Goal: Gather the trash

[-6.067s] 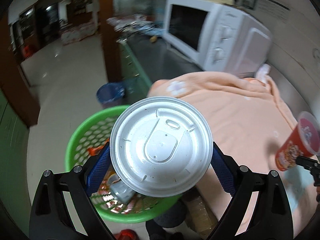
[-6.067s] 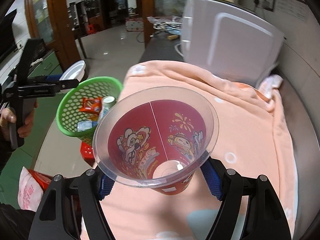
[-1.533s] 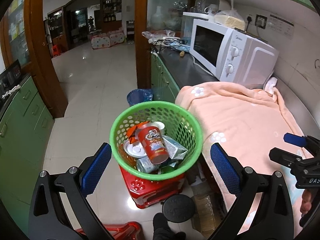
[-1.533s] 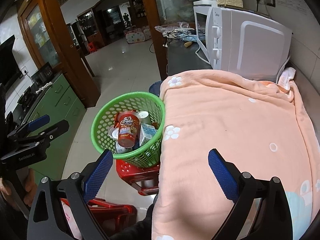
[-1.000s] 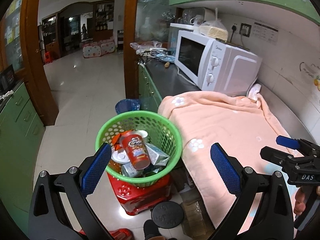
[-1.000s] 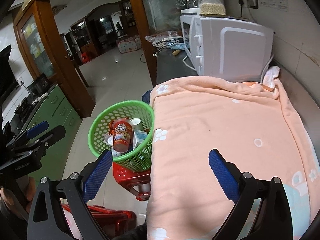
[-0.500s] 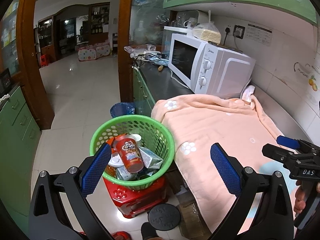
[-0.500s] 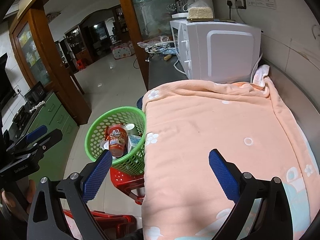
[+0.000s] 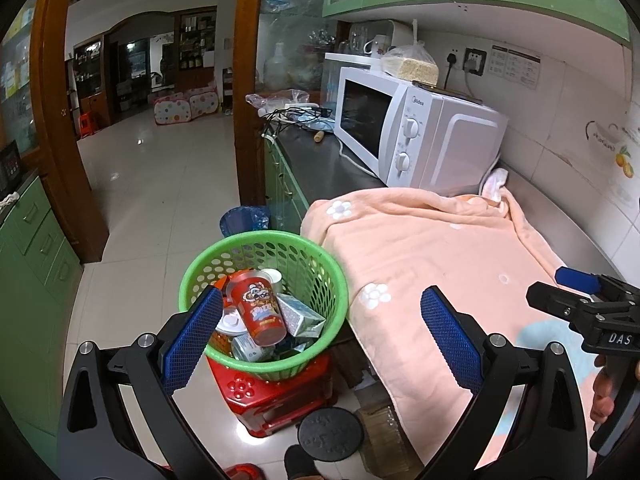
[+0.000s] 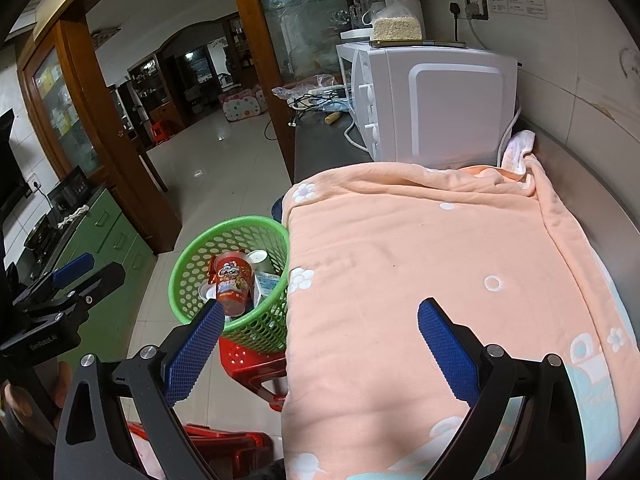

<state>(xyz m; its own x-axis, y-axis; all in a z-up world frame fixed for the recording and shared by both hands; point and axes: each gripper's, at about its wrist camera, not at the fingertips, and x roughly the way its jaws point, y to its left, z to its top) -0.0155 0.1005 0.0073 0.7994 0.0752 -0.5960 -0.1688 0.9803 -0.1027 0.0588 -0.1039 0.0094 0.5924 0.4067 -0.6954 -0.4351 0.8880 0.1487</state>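
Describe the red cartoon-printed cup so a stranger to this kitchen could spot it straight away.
Find the counter draped in a peach blanket; beside its near corner a green mesh basket sits on a red plastic stool. In the trash inside, the red cup lies tilted on top. It is the tallest piece there, bright red with a cartoon print, unlike the pale carton beside it.

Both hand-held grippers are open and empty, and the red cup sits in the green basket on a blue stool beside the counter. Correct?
Not quite: the left wrist view shows the stool is red, not blue. The rest holds: left hand-held gripper and right hand-held gripper are open and empty, red cup in the green basket.
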